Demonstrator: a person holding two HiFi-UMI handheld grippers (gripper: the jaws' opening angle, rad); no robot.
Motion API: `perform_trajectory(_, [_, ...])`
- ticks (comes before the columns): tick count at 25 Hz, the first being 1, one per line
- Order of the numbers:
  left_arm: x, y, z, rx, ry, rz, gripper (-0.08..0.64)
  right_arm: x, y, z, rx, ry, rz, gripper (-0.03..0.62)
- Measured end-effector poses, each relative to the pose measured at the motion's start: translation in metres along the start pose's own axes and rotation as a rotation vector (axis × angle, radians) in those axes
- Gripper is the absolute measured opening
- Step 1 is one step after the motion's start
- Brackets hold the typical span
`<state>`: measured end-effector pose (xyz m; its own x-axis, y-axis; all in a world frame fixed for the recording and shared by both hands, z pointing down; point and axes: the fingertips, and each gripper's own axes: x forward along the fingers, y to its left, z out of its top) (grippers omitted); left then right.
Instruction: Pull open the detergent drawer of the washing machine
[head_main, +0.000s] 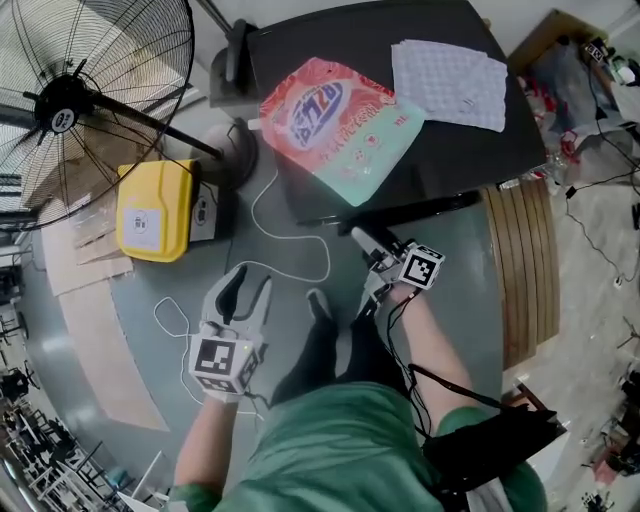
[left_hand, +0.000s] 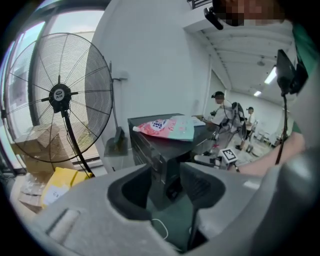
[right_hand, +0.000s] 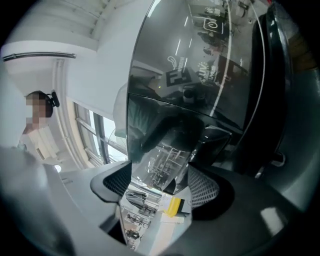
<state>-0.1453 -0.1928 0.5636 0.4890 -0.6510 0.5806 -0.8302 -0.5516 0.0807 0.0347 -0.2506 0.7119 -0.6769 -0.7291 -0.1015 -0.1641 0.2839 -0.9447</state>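
The black washing machine (head_main: 440, 150) stands ahead of me, with a red and teal detergent bag (head_main: 340, 120) lying on its top. My right gripper (head_main: 362, 238) is up against the machine's front, just under the top edge. In the right gripper view its jaws (right_hand: 157, 185) stand wide on either side of a glossy dark front panel (right_hand: 160, 145), and the pads do not visibly press on it. My left gripper (head_main: 248, 285) hangs open and empty over the floor, to the left of the machine. It looks toward the machine's corner (left_hand: 150, 145) from a distance.
A big standing fan (head_main: 70, 100) and a yellow case (head_main: 152, 210) are on the left, and a white cable (head_main: 290, 235) snakes over the floor. A white sheet (head_main: 450, 80) lies on the machine's top. Wooden boards (head_main: 525, 270) lie to the right. People (left_hand: 220, 107) stand far behind.
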Motion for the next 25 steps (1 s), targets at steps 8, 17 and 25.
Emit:
perform_trajectory(8, [-0.006,-0.005,-0.025,0.01,0.074,0.02,0.181,0.009,0.01,0.022,0.025,-0.091,0.13,0.394])
perform_trajectory(17, [-0.017,-0.017,-0.032,0.017,0.072,0.023,0.181,0.006,0.007,0.028,0.116,-0.185,0.139,0.385])
perform_trajectory(25, [-0.029,-0.027,-0.046,0.007,0.094,0.028,0.181,0.0,0.008,0.025,0.144,-0.187,0.162,0.364])
